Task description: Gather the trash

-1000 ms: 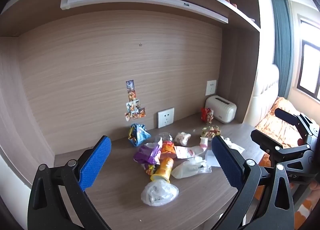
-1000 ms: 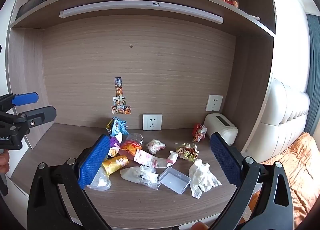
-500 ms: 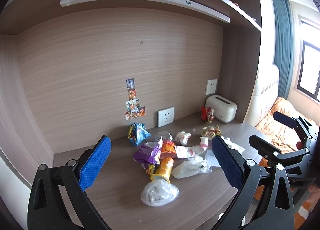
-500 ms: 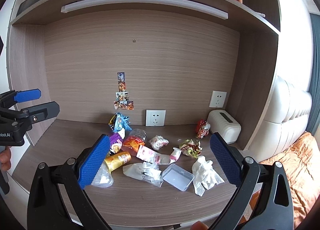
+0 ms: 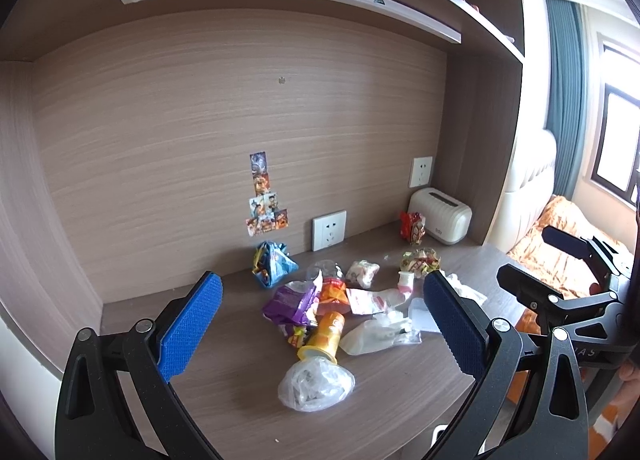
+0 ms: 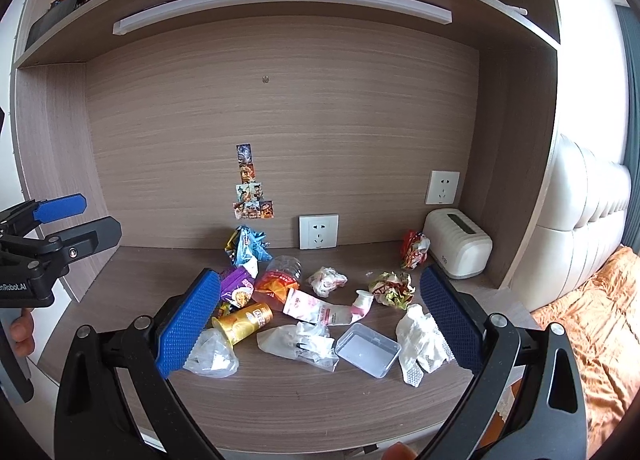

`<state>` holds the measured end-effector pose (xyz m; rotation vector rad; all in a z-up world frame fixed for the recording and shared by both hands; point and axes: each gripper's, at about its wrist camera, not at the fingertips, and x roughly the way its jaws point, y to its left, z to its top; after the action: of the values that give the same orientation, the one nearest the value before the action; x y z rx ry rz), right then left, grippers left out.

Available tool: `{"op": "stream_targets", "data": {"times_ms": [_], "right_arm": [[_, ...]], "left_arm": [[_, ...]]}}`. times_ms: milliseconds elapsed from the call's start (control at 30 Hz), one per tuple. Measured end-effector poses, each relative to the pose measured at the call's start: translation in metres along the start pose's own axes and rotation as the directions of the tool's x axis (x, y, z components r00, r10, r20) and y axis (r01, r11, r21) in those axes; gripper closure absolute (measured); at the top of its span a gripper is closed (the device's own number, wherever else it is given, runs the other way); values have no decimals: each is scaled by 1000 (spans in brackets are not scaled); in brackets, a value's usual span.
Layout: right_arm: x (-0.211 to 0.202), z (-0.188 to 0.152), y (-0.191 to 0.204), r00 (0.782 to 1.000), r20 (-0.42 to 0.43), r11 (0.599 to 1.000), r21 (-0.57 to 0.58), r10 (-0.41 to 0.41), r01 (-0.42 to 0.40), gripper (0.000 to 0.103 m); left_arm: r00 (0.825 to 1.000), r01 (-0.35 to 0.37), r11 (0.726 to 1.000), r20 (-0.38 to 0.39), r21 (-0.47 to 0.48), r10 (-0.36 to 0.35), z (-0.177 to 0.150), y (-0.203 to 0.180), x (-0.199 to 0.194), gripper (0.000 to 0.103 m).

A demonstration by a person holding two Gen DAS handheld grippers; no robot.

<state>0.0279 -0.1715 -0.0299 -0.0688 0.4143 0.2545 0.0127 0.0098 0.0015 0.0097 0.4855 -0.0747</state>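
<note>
A wooden desk [image 6: 120, 292] in a shelved alcove holds the trash pile [image 6: 304, 308] mid-surface, its left part and front strip bare. Left gripper [image 5: 324, 324] and right gripper [image 6: 320, 316] hover before the front edge, both spread wide, holding nothing

A brown wood-grain desk top [image 6: 304, 400] set in a shelved alcove carries a loose scatter of trash. A crumpled clear plastic bag [image 6: 210, 356] touches the mouth of a gold cylindrical snack can [image 6: 244, 322] lying on its side. Behind them are a purple snack wrapper [image 6: 236, 288], an orange packet [image 6: 276, 286] and a blue foil wrapper [image 6: 246, 246]. Toward the right lie a clear rectangular plastic box [image 6: 368, 348], crumpled white tissue [image 6: 422, 344], a pink-and-white sachet [image 6: 320, 310] and a green-and-red wrapper [image 6: 392, 288]. A white ribbed appliance [image 6: 456, 248] stands in the back right corner, a red wrapper [image 6: 414, 248] just beside it.
</note>
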Motion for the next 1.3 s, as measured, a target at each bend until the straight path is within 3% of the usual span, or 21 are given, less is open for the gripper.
{"op": "stream_targets", "data": {"times_ms": [533,833,1033,1300], "right_arm": [[-1,-3,7,1000,10,999,-40,5,-5,3],[8,-4,5,999,-42,1000,3,19,-19,3],[18,-8,3,997,-76,1000,26,7,-5,3],[45,-25,21,995,-104,999,-46,-8,3,3]], "left_arm": [[1000,4,1000,-11,-3,-4,-6,2,5,5],[1000,4,1000,-25,-3,-4,-12,5,9,5],[998,15,1000,-64,-4,-15,-21,10,20,5],[989,55,998,-139,8,-53,-41,18,50,5]]}}
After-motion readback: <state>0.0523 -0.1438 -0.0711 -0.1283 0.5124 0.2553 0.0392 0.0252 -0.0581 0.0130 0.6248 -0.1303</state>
